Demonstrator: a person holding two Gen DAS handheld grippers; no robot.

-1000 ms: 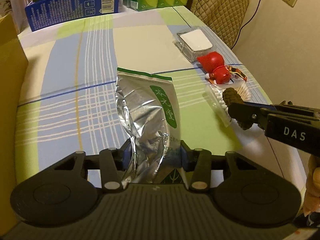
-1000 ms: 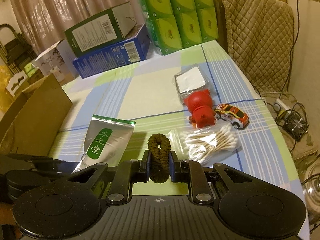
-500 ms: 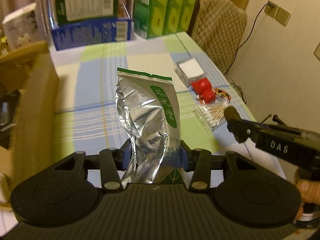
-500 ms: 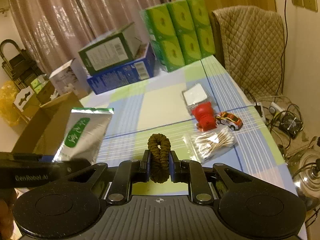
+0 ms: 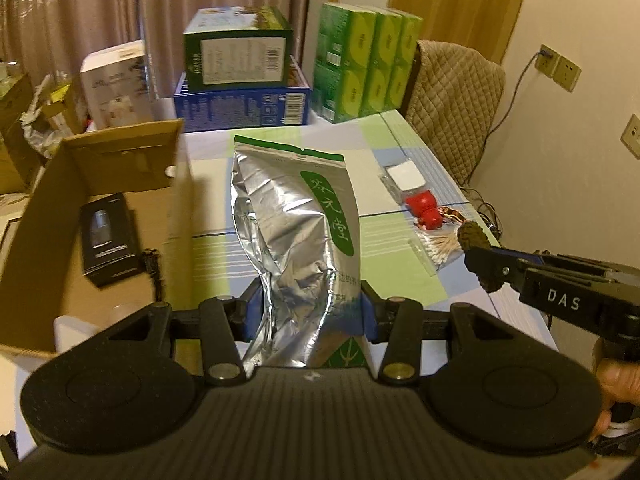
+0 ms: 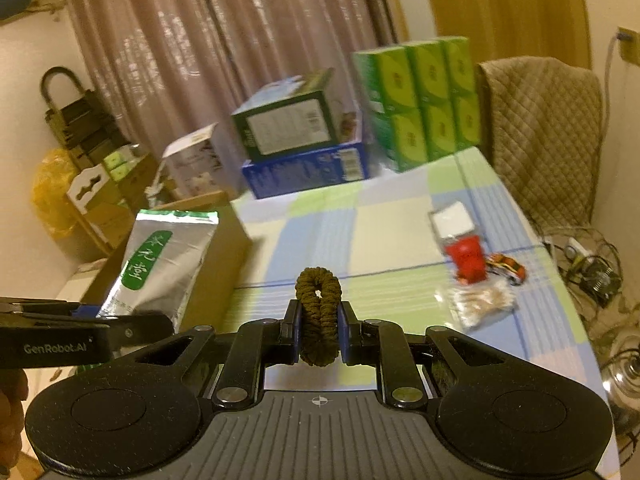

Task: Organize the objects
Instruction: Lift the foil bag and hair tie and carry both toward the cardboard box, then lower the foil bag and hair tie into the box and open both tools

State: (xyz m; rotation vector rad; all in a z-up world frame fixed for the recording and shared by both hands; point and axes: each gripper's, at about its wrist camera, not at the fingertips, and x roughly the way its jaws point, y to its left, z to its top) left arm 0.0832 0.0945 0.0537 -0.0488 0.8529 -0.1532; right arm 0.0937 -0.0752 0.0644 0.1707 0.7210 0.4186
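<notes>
Both clamped: left gripper [image 5: 308,312] pinches the foil pouch [image 5: 296,236], right gripper [image 6: 318,332] squeezes the brown scrunchie [image 6: 318,312].

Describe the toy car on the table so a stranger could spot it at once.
Start at the checked tablecloth, on the side nearest the quilted chair. There, the red figurine stands before a bag of cotton swabs. The toy car sits beside the figurine, the only wheeled item, orange and white.
</notes>
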